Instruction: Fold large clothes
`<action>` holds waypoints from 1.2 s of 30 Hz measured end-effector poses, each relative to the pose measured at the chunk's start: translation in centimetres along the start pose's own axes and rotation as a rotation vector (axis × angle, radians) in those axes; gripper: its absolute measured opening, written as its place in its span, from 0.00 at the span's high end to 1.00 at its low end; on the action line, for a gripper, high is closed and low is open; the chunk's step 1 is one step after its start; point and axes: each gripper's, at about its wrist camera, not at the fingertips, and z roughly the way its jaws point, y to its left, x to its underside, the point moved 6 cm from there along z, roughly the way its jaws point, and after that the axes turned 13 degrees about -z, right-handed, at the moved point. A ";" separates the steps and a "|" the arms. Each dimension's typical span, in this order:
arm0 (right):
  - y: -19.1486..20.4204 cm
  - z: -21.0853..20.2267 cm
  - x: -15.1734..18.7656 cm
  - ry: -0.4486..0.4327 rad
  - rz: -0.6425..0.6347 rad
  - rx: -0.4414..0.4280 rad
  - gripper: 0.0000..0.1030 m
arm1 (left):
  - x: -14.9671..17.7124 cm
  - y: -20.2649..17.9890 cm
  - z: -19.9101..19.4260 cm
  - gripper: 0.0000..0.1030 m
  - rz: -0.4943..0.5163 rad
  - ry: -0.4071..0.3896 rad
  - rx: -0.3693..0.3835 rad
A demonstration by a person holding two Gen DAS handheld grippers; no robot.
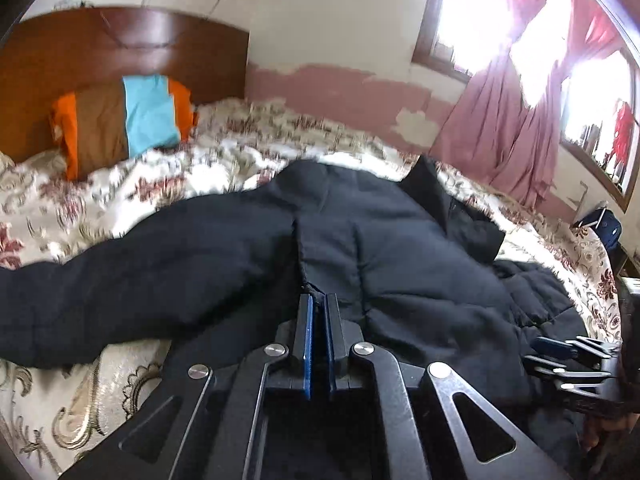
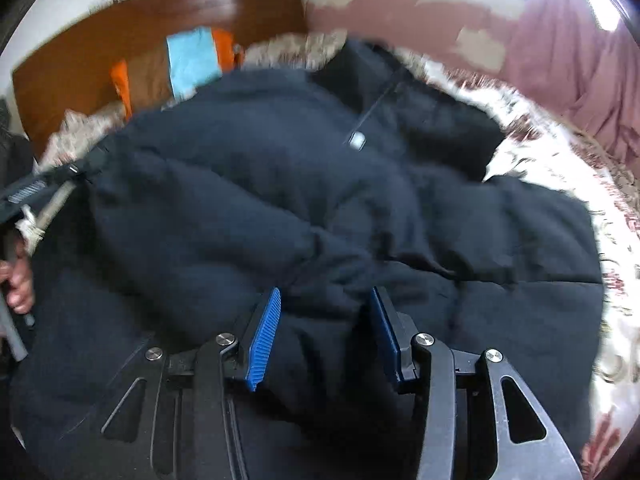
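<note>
A large black padded jacket point(image 1: 360, 240) lies spread on the bed, one sleeve stretching left. It fills the right wrist view point(image 2: 280, 200), where a white zipper pull point(image 2: 357, 141) shows near its top. My left gripper point(image 1: 318, 300) is shut on a fold of the jacket at its near edge. My right gripper point(image 2: 324, 300) is open, its blue pads point(image 2: 264, 336) on either side of a bunched fold of the jacket. The right gripper also shows at the right edge of the left wrist view point(image 1: 568, 360), low over the jacket.
The bed has a floral cover point(image 1: 200, 160) and a wooden headboard point(image 1: 120, 48). An orange, brown and blue pillow point(image 1: 124, 120) leans against it. Pink curtains point(image 1: 520, 120) and bright windows are at the right. The person's hand point(image 2: 18, 284) holds the left gripper's handle.
</note>
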 end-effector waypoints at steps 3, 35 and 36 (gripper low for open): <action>0.1 1.5 0.3 0.021 0.034 -0.017 0.59 | 0.3 1.2 0.5 0.88 -0.050 0.049 0.041; 16.4 -10.1 -12.6 -0.433 -0.138 0.028 0.03 | -2.1 16.1 -15.8 0.00 -0.057 -0.287 -0.362; 16.8 -9.6 -13.0 -0.427 -0.139 0.033 0.03 | -2.0 16.6 -15.9 0.00 -0.062 -0.284 -0.365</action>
